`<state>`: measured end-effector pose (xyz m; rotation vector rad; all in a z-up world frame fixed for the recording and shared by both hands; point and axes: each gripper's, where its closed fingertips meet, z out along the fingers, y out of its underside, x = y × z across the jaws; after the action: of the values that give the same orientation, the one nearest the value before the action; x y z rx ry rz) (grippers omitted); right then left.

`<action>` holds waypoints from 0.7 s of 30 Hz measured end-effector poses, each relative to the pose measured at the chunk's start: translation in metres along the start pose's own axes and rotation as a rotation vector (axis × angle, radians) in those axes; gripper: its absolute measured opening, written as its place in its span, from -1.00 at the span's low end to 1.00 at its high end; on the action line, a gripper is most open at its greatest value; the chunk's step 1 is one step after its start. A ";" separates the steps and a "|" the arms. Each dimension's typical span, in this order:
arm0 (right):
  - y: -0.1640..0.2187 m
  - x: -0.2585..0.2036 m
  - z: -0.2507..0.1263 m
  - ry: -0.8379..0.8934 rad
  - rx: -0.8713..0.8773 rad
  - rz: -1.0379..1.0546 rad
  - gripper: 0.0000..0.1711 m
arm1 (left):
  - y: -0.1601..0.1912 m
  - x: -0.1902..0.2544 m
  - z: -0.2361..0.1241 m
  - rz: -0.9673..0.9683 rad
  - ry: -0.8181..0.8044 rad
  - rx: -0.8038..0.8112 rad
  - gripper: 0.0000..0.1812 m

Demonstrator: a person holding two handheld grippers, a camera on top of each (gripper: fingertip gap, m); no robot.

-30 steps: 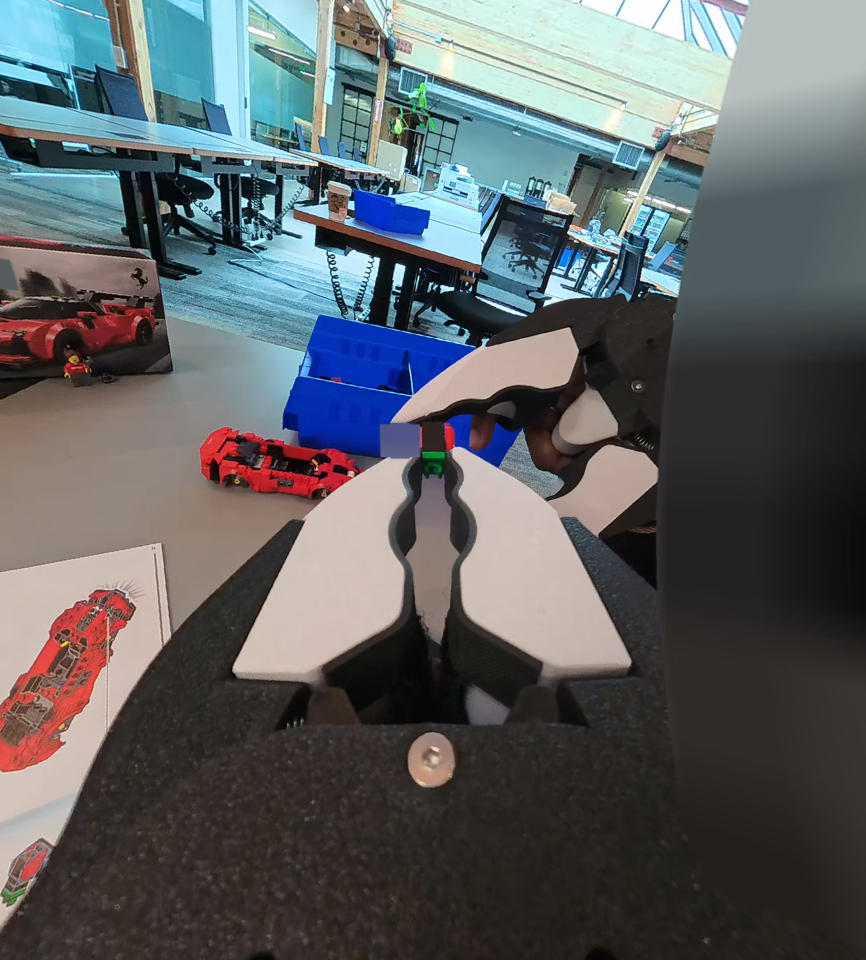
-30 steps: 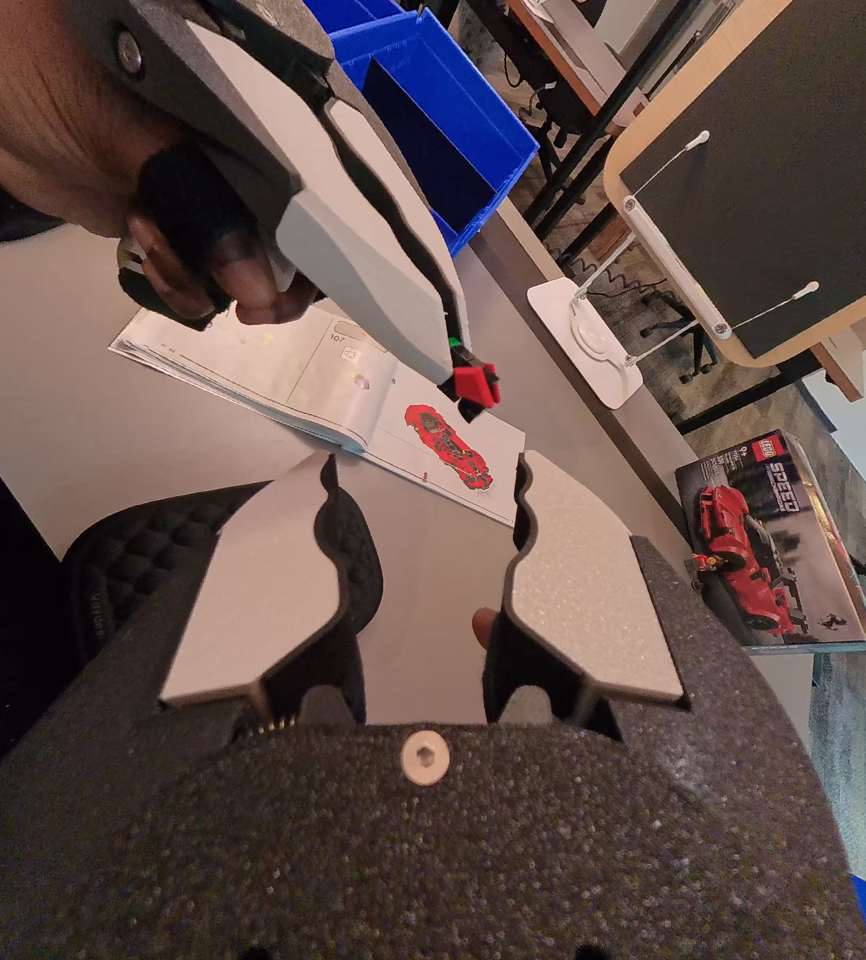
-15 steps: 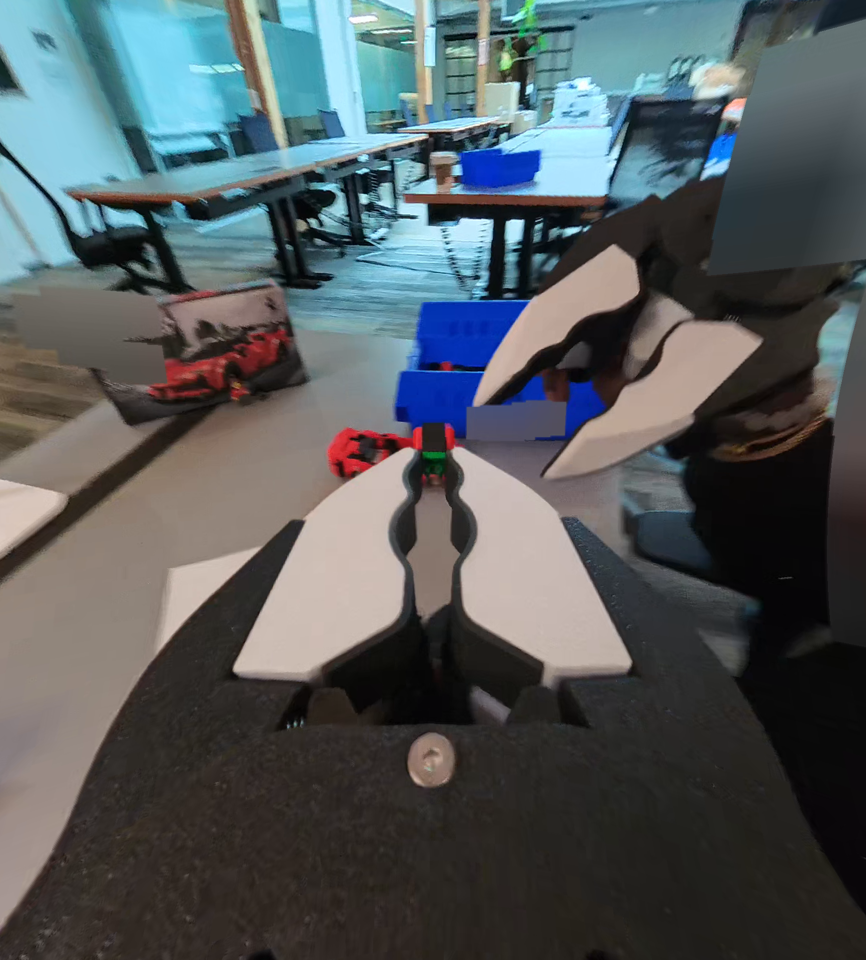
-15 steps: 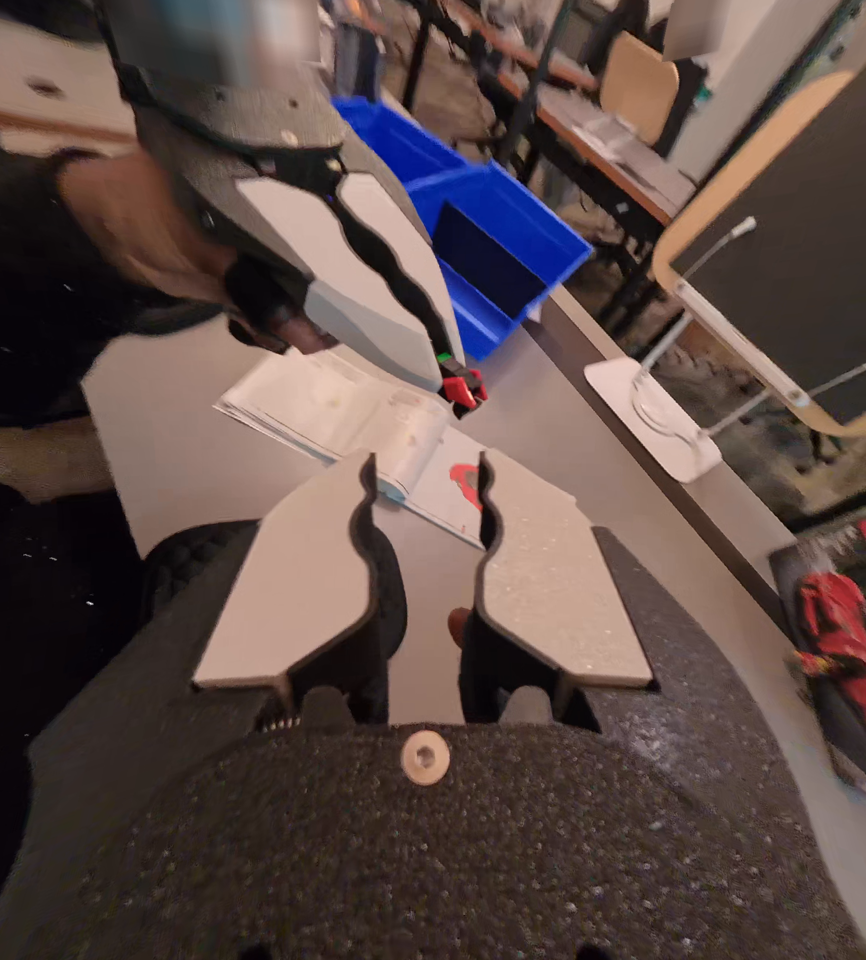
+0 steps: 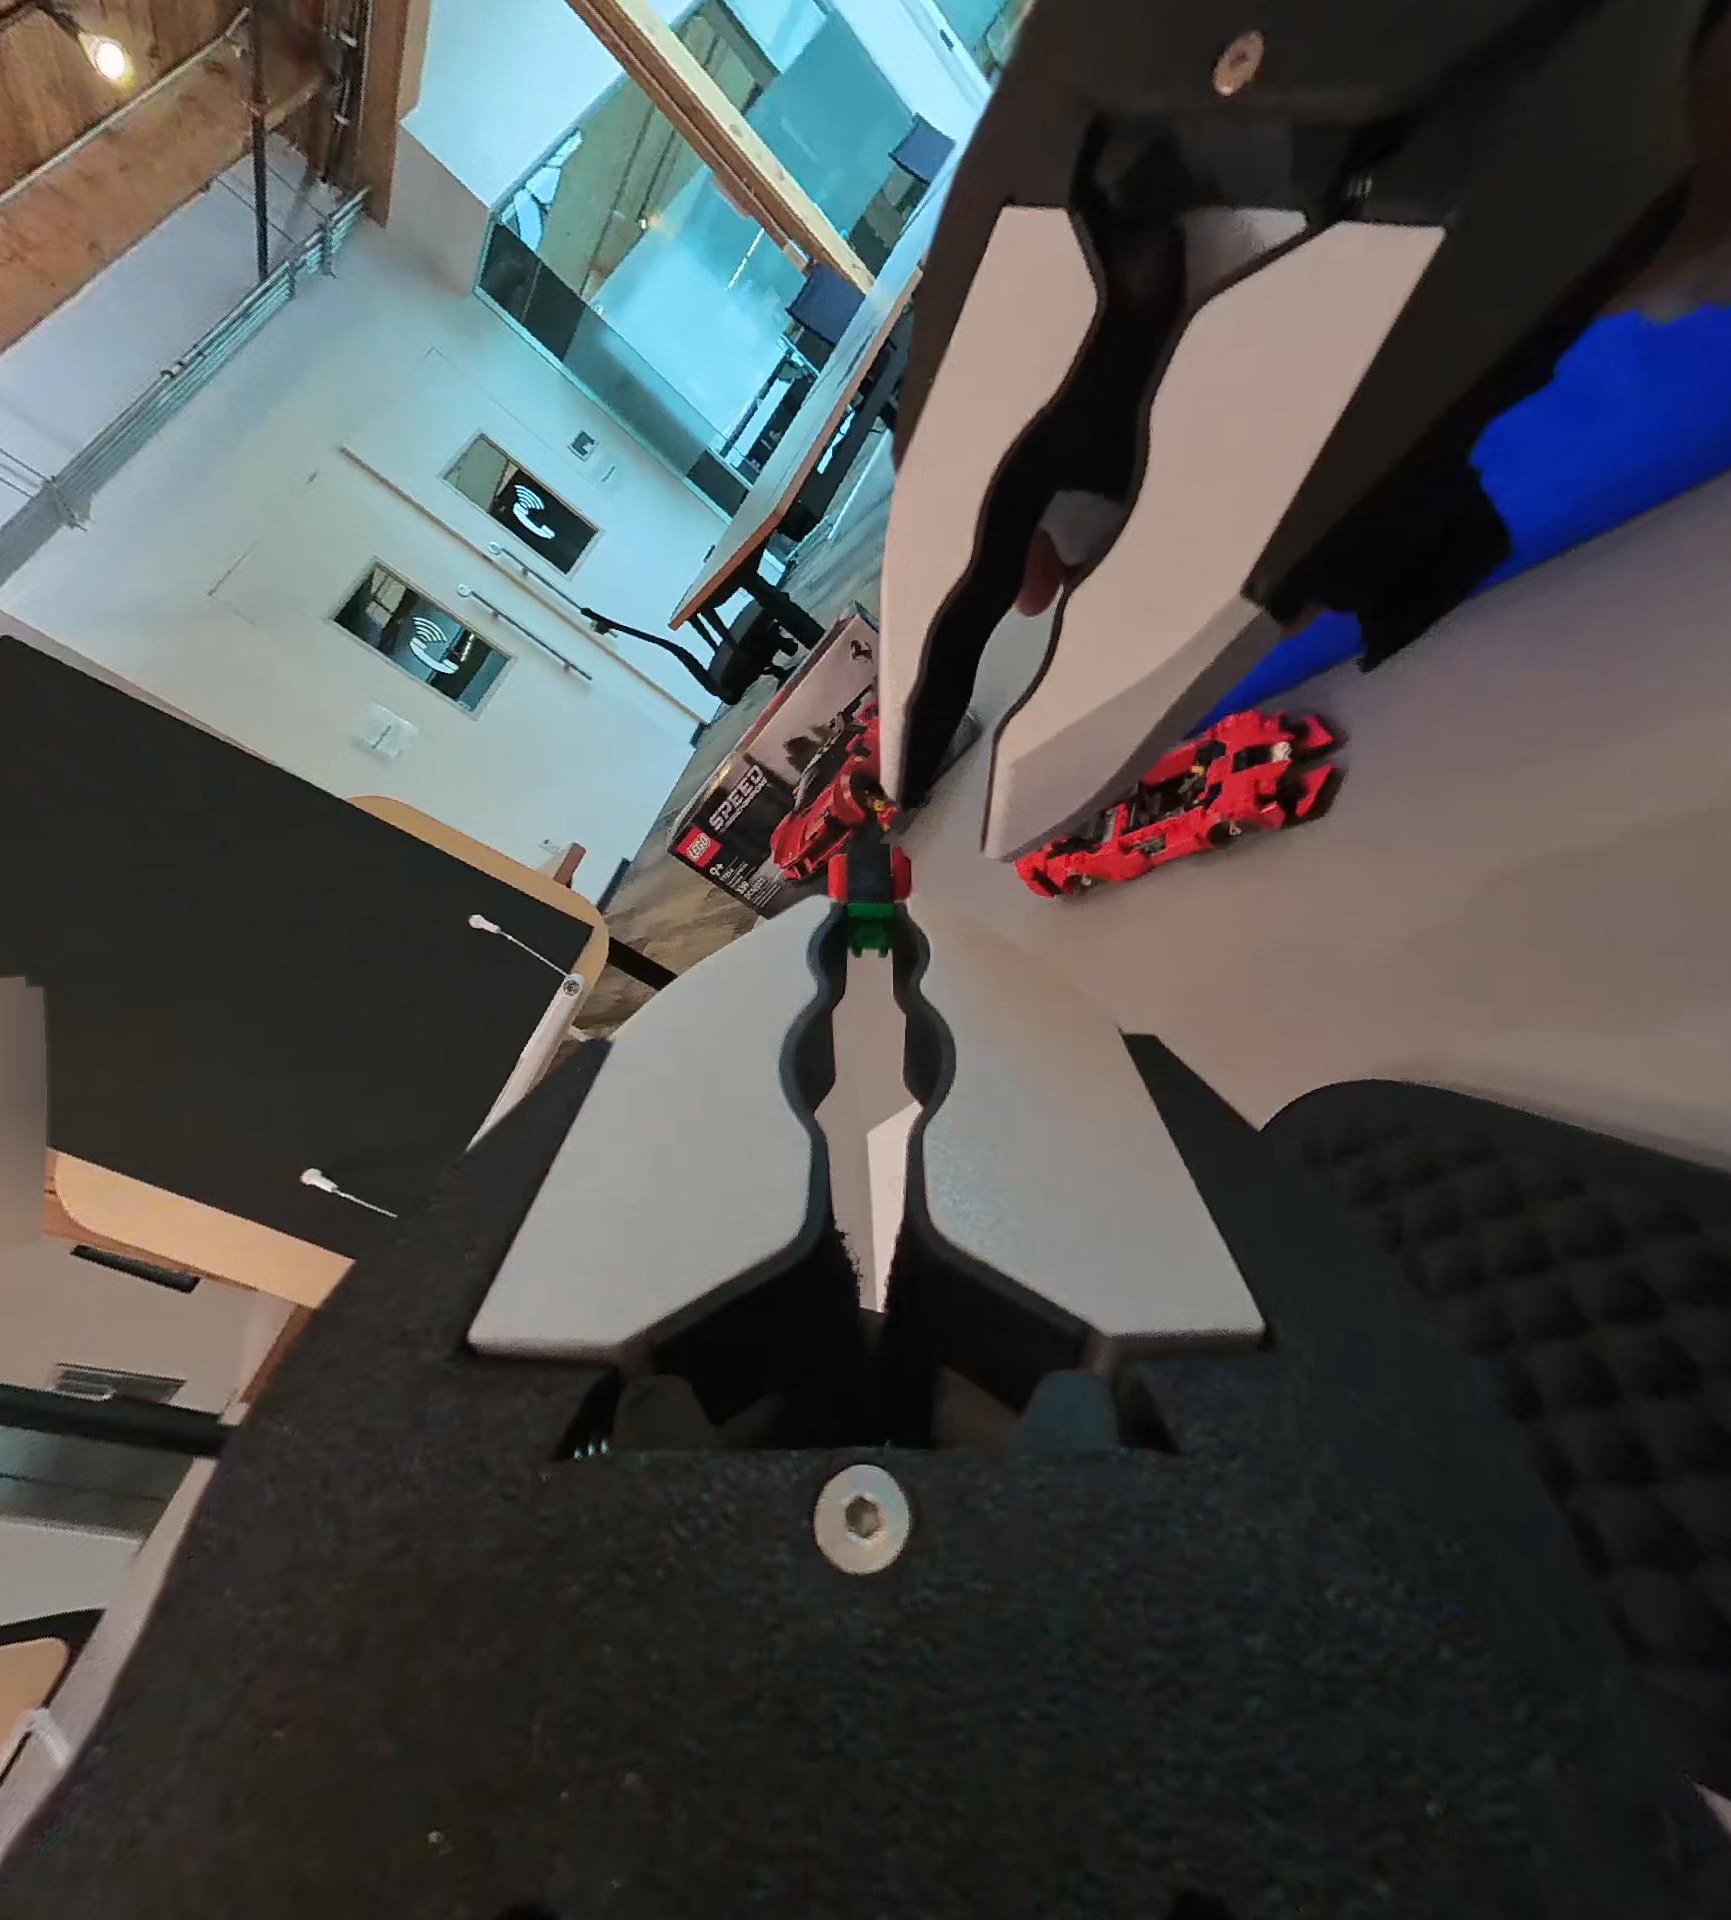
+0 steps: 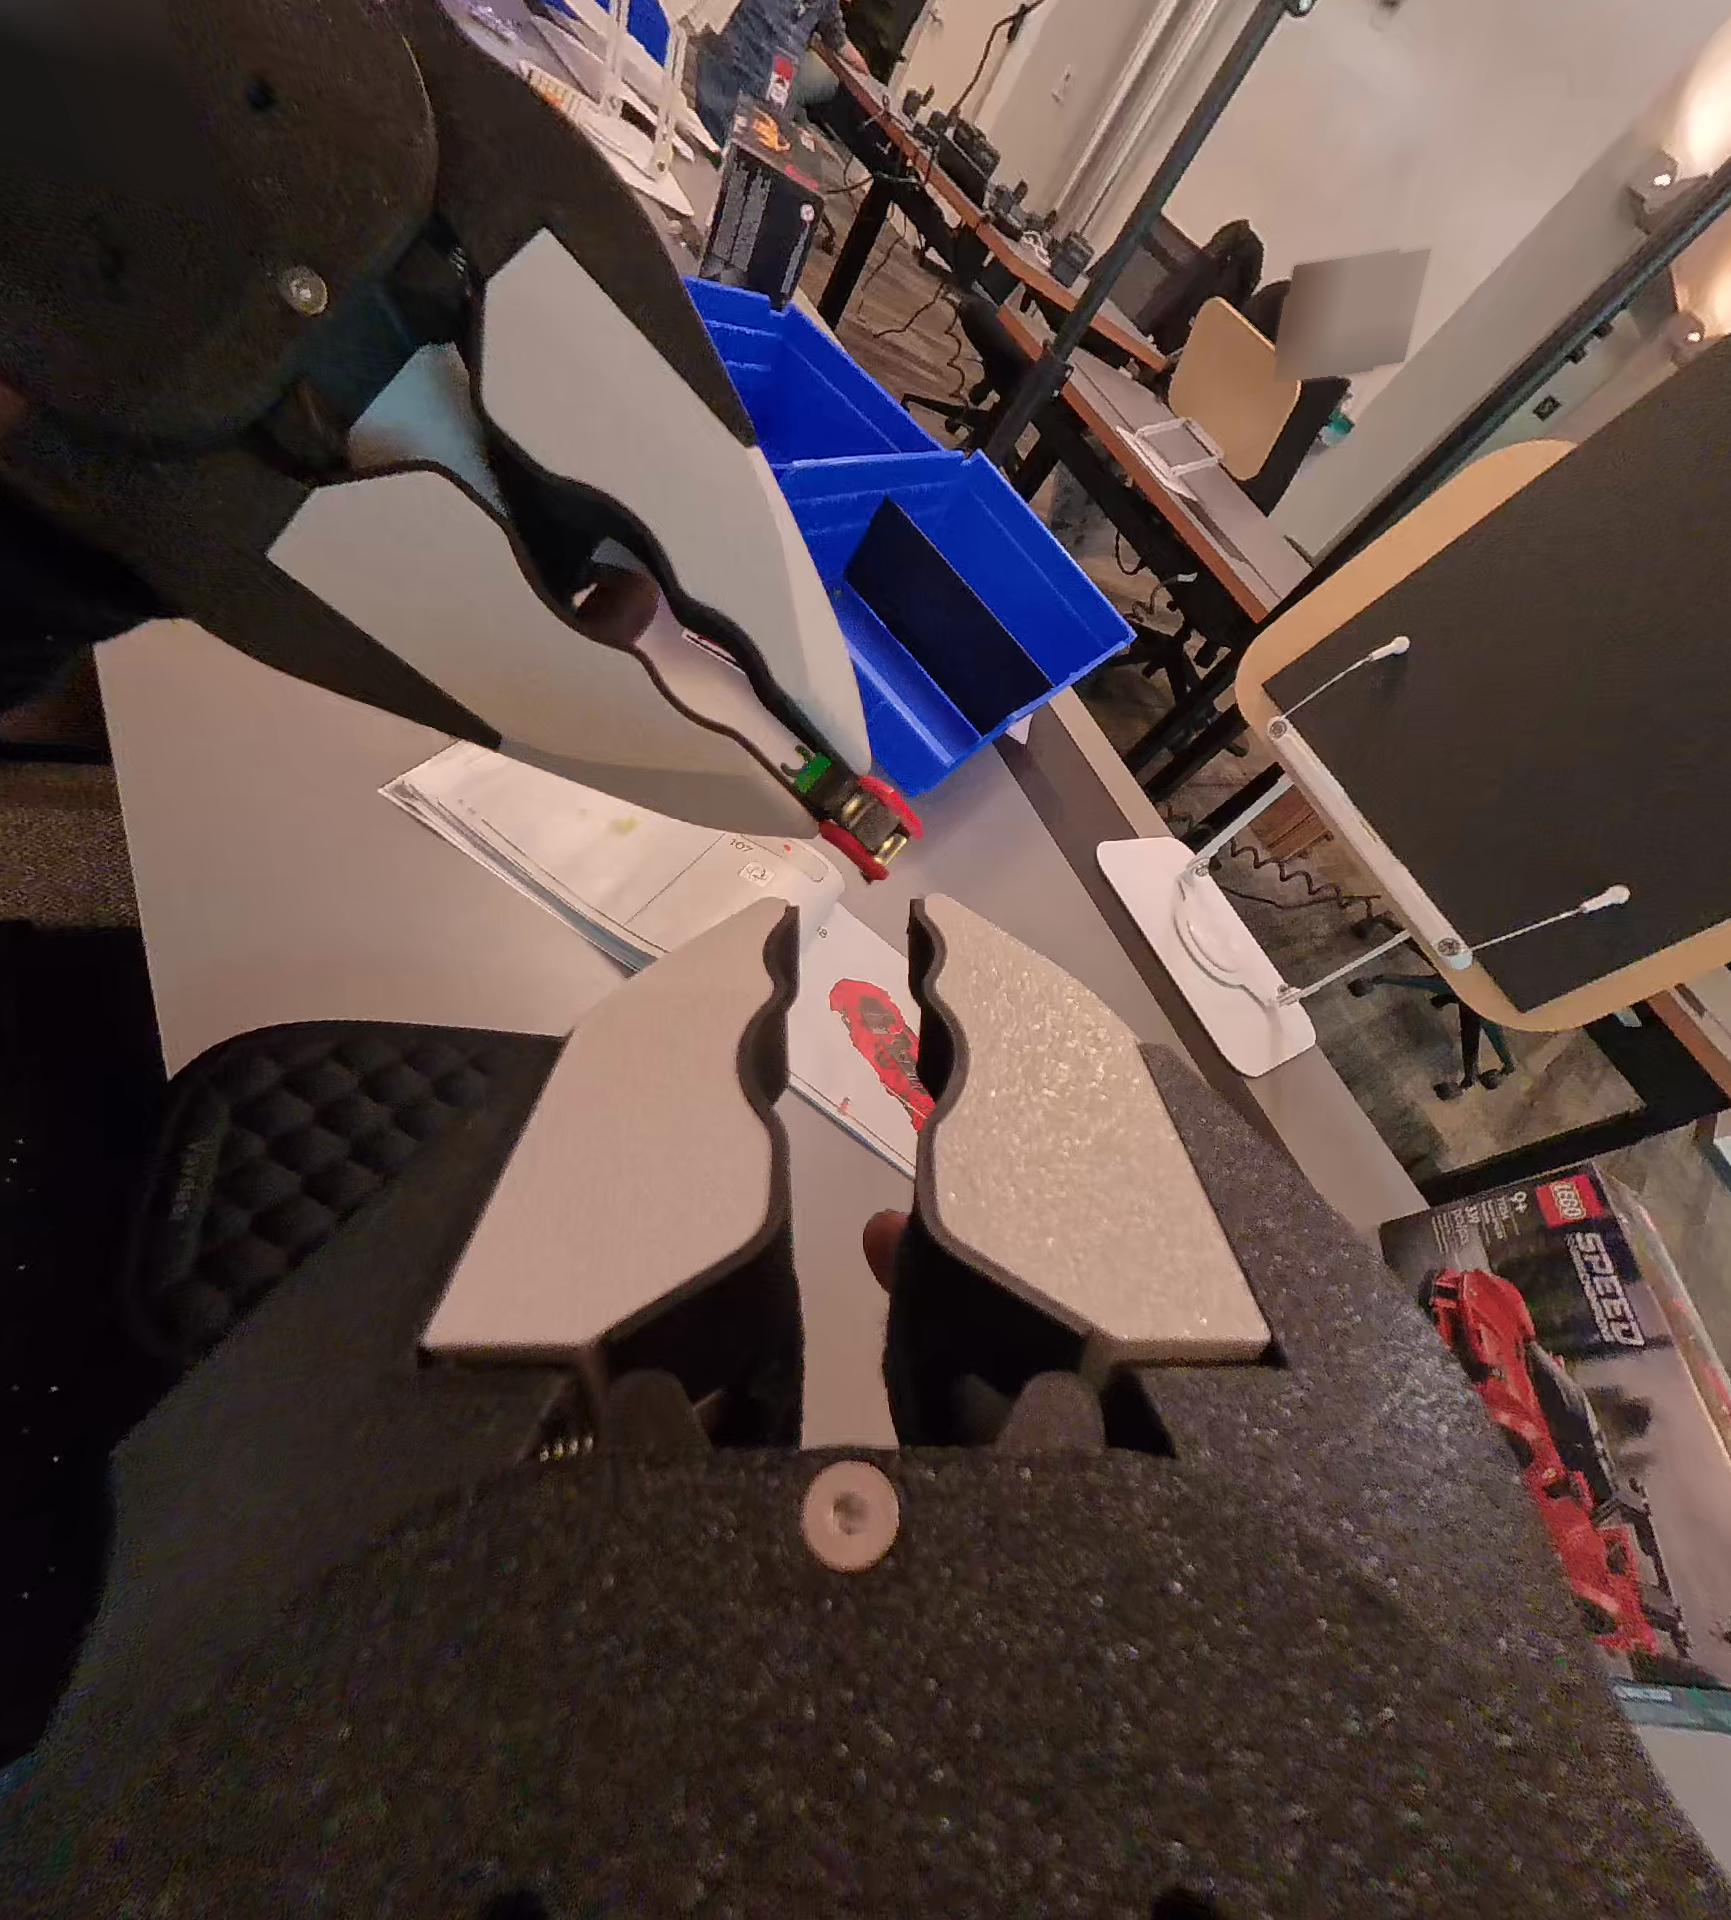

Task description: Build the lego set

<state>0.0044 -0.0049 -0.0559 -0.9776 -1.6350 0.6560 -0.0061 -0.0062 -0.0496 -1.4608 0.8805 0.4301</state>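
Observation:
My left gripper [image 5: 868,920] is shut on a small lego piece [image 5: 871,883] of green, black and red parts, held above the table. In the right wrist view the left gripper [image 6: 811,777] reaches in from the upper left with the piece [image 6: 861,810] sticking out of its tips. My right gripper [image 6: 856,916] is open and empty, jaws a narrow gap apart, its tips just short of the piece. In the left wrist view the right gripper [image 5: 944,816] comes down from above, one tip almost at the piece. The red lego car [image 5: 1183,800] lies on the grey table [image 5: 1515,935].
An open instruction booklet [image 6: 622,862] lies on the table under the grippers. A blue bin [image 6: 944,582] stands behind it. The lego set box [image 6: 1588,1403] is at the right near the table edge. A white stand base [image 6: 1204,956] sits by that edge.
Both grippers have turned and come closer together. The right gripper's jaws have narrowed and its tips now sit next to the piece that the left gripper still holds.

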 end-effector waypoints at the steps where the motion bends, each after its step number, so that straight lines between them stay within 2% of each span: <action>1: 0.000 -0.001 0.000 -0.007 0.003 -0.012 -0.77 | 0.001 0.001 0.000 0.011 -0.001 -0.006 -0.92; 4: 0.001 -0.004 0.001 -0.025 0.001 -0.039 -0.80 | 0.003 0.004 -0.001 0.041 -0.002 -0.027 -0.92; 9: 0.012 -0.004 0.005 -0.022 -0.077 -0.039 -1.00 | 0.005 0.006 -0.001 0.095 -0.019 -0.053 -0.92; 14: 0.021 -0.008 0.010 -0.030 -0.144 -0.032 -1.00 | 0.006 0.008 -0.001 0.112 -0.019 -0.061 -0.92; 17: 0.023 -0.008 0.012 -0.021 -0.160 -0.031 -0.88 | 0.004 0.009 -0.002 0.107 -0.020 -0.054 -0.92; 18: 0.023 -0.008 0.012 -0.021 -0.163 -0.033 -0.90 | 0.004 0.009 -0.002 0.105 -0.019 -0.051 -0.92; 19: 0.023 -0.009 0.012 -0.023 -0.163 -0.032 -1.00 | 0.003 0.010 -0.003 0.105 -0.019 -0.049 -0.92; 21: 0.022 -0.010 0.012 -0.035 -0.156 -0.029 -1.00 | 0.003 0.010 -0.003 0.115 -0.025 -0.051 -0.92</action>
<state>-0.0001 -0.0018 -0.0825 -1.0574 -1.7489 0.5348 -0.0029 -0.0114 -0.0589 -1.4523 0.9426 0.5592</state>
